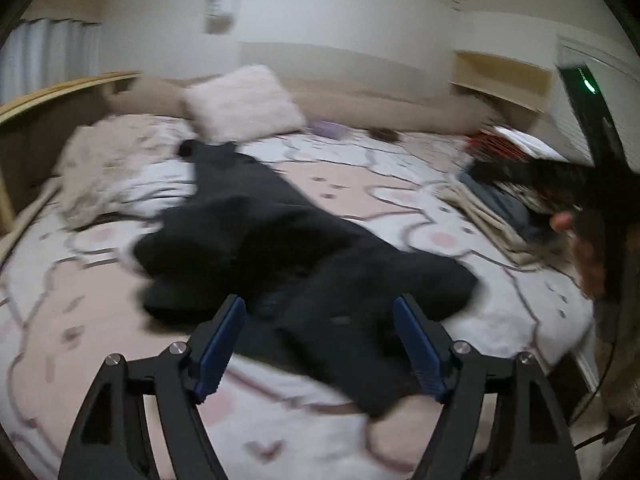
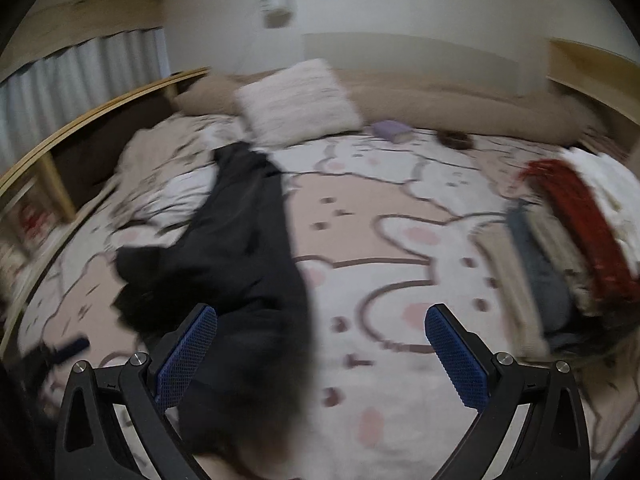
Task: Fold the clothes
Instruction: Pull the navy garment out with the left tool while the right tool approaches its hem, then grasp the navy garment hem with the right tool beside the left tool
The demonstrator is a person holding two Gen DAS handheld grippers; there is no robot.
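A black garment (image 1: 256, 236) lies crumpled and spread across the bed, running from the pillow toward the near edge. My left gripper (image 1: 318, 306) hovers over its near end, open, its blue pads (image 1: 222, 344) wide apart with nothing pressed between them. In the right wrist view the same garment (image 2: 240, 240) stretches along the left side. My right gripper (image 2: 320, 314) is open above the bedspread; its left finger is over the garment's edge and its right finger over bare cover. Both views are blurred.
The bedspread (image 1: 352, 184) is pink and white with a rabbit print. A stack of folded clothes (image 2: 560, 248) sits at the right edge, a fluffy white pillow (image 2: 300, 100) at the head. A wooden rail (image 2: 100, 108) runs along the left. A hand (image 1: 584, 256) shows at far right.
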